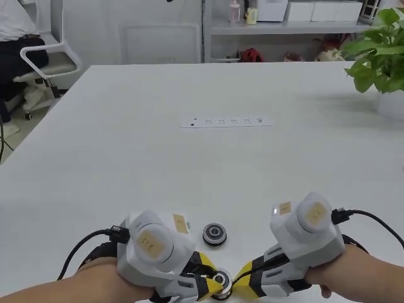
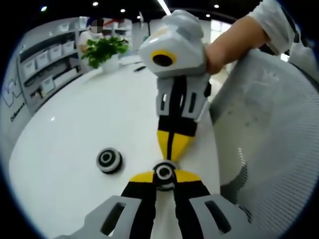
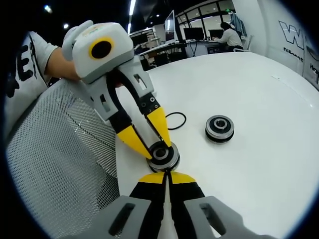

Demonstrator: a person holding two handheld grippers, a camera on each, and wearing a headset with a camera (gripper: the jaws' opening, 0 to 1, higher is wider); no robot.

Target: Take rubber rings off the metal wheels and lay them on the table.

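My left gripper [image 2: 164, 177] pinches a wheel [image 3: 163, 155];
right gripper [image 3: 167, 177] pressed together at its rim; second wheel [image 3: 220, 128] lies nearby

The left gripper [image 1: 216, 285], at 7 o'clock in the head view, and the right gripper [image 1: 240, 275], at 5 o'clock, match — pale grey housings with a round tan cap and a small tan label, black jaws, yellow wedge tips. A black cable [image 1: 85, 246] leaves each housing. A white sleeve [image 2: 276, 22] shows at 1 o'clock in the left gripper view.
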